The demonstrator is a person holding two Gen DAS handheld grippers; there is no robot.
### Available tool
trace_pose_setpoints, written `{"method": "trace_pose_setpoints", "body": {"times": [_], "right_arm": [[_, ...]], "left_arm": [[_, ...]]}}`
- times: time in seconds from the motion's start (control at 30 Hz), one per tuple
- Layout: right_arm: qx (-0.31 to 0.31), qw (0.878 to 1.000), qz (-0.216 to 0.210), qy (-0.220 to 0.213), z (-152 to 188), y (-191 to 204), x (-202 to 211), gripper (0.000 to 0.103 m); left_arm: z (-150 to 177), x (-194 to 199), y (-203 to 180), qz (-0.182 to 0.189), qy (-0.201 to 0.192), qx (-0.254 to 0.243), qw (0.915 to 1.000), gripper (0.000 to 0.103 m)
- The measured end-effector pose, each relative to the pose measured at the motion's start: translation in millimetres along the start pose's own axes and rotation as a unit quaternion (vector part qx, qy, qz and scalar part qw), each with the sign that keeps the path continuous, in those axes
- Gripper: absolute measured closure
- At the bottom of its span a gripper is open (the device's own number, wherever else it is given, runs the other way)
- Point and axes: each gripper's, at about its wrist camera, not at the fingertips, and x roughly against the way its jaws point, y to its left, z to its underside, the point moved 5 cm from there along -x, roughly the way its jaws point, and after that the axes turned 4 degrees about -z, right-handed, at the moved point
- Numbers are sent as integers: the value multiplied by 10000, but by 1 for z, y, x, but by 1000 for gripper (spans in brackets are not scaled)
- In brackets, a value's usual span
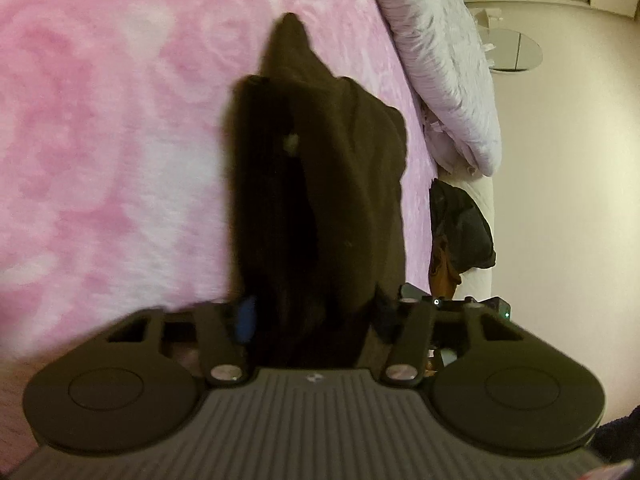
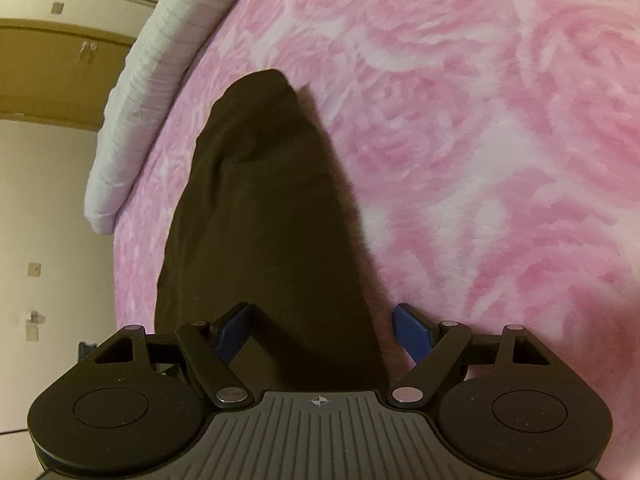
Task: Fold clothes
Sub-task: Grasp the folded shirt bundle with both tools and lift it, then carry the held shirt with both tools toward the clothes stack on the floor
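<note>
Item: dark brown garment (image 1: 320, 160), lying at frame centre in both wrist views on the pink rose-patterned blanket (image 1: 100, 140). We are seeing it doubled into a long narrow strip.

Left gripper (image 1: 312, 316): fingers straddling cloth; grip, we cannot tell.

Right gripper (image 2: 320, 332): fingers spread wide, cloth between.

Progress: we are judging it partly folded.

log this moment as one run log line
stage: folding | left gripper: open around dark garment | right gripper: open around it | surface: pink rose blanket
</note>
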Motion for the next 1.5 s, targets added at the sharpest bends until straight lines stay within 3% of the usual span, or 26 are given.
{"method": "trace_pose_setpoints", "body": {"times": [0.17, 0.2, 0.33, 0.37, 0.4, 0.47, 0.67, 0.83, 1.2, 1.37, 1.5], "right_arm": [[147, 9996, -165, 152, -5, 3, -13, 22], [181, 9995, -202, 179, -7, 4, -18, 31], [315, 9989, -244, 241, -10, 5, -27, 37], [359, 9988, -238, 251, -10, 6, -28, 46], [390, 9986, -238, 257, -10, 5, -29, 62], [269, 9988, -339, 232, -7, 2, -28, 72], [466, 9986, -253, 84, -3, 27, -16, 77], [548, 9965, -623, 114, 10, 64, 7, 77], [834, 9877, -1147, 655, 56, 219, 22, 77], [1072, 9795, -1487, 833, 86, 305, -7, 77], [1322, 9720, -1791, 752, 102, 395, -54, 77]], "left_arm": [[-3, -11, -2, 66, 13, -122, 9999, 57], [-4, -14, -4, 78, 25, -172, 9998, 58], [-8, -24, -3, 104, 110, -206, 9997, 68], [-9, -26, -3, 92, 127, -217, 9996, 71], [-8, -26, -5, 53, 130, -260, 9996, 74], [-7, -25, -8, -24, 128, -345, 9993, 78], [7, 17, -41, -188, -193, -532, 9982, 83], [19, 54, -69, -325, -468, -682, 9960, 83], [74, 248, -123, -689, -1508, -171, 9860, 84], [77, 360, -124, -719, -2063, -143, 9757, 84], [60, 466, -106, -694, -2357, -253, 9690, 84]]}}
